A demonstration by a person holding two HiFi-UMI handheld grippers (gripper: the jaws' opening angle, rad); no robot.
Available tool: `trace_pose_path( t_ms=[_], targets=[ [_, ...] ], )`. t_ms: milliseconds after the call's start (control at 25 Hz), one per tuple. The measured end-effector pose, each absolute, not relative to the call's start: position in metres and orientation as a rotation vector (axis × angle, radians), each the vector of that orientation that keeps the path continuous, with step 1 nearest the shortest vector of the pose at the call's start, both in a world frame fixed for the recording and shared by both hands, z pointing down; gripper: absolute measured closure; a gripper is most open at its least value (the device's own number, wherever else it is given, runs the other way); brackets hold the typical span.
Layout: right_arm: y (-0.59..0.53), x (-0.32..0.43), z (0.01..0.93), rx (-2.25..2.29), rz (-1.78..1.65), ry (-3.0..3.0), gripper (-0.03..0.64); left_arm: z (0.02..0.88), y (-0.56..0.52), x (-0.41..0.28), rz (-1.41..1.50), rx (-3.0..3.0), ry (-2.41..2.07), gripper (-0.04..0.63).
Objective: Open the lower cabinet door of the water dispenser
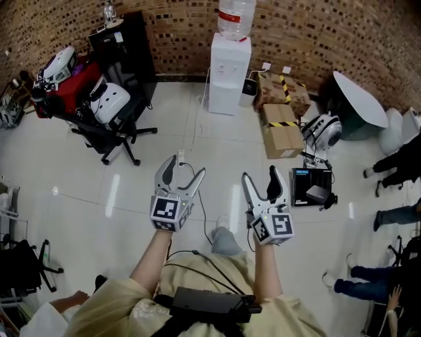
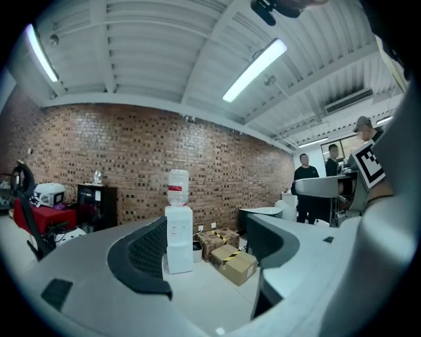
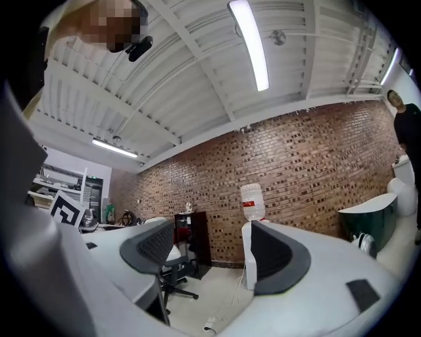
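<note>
The white water dispenser (image 1: 229, 72) stands against the brick wall across the floor, a bottle (image 1: 235, 16) on top. Its lower cabinet door (image 1: 223, 99) looks shut. Both grippers are held out in front of the person, well short of it. My left gripper (image 1: 183, 172) is open and holds nothing. My right gripper (image 1: 260, 178) is also open and empty. In the left gripper view the dispenser (image 2: 178, 240) shows between the jaws of the left gripper (image 2: 207, 253). In the right gripper view the dispenser (image 3: 247, 257) is partly hidden behind one jaw of the right gripper (image 3: 210, 253).
An office chair (image 1: 112, 118) and a black cabinet (image 1: 125, 46) stand to the dispenser's left. Cardboard boxes (image 1: 279, 128) lie to its right. A power strip with a cable (image 1: 181, 158) lies on the floor ahead. People (image 1: 395, 164) stand at the right.
</note>
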State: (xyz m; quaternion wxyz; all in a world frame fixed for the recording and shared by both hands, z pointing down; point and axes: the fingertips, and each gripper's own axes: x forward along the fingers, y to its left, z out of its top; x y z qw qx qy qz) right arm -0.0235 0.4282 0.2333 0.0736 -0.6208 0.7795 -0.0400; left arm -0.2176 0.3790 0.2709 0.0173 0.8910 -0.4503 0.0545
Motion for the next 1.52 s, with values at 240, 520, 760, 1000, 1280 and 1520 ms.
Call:
trace_pose_path(
  t_ms=[240, 520, 760, 1000, 1280, 1520],
  targets=[
    [0.327, 0.050, 0.223, -1.809, -0.070, 2.377, 0.244, 0.257, 0.280, -0.151, 0.156, 2.763, -1.489, 0.241],
    [0.250, 0.079, 0.238, -1.757, -0.133, 2.427, 0.244, 0.261, 0.223, -0.110, 0.200, 2.740, -1.490, 0.241],
    [0.192, 0.075, 0.255, -1.755, -0.178, 2.463, 0.249, 0.268, 0.163, -0.097, 0.215, 2.749, -1.428, 0.241],
    [0.108, 0.081, 0.267, -1.814, -0.153, 2.468, 0.250, 0.284, 0.068, -0.083, 0.164, 2.778, -1.364, 0.241],
    [-0.017, 0.075, 0.253, -1.824, -0.133, 2.431, 0.258, 0.278, -0.062, -0.086, 0.104, 2.808, -1.335, 0.244],
    [-0.086, 0.060, 0.263, -1.844, -0.160, 2.435, 0.258, 0.284, -0.138, -0.085, 0.108, 2.817, -1.266, 0.245]
  ],
)
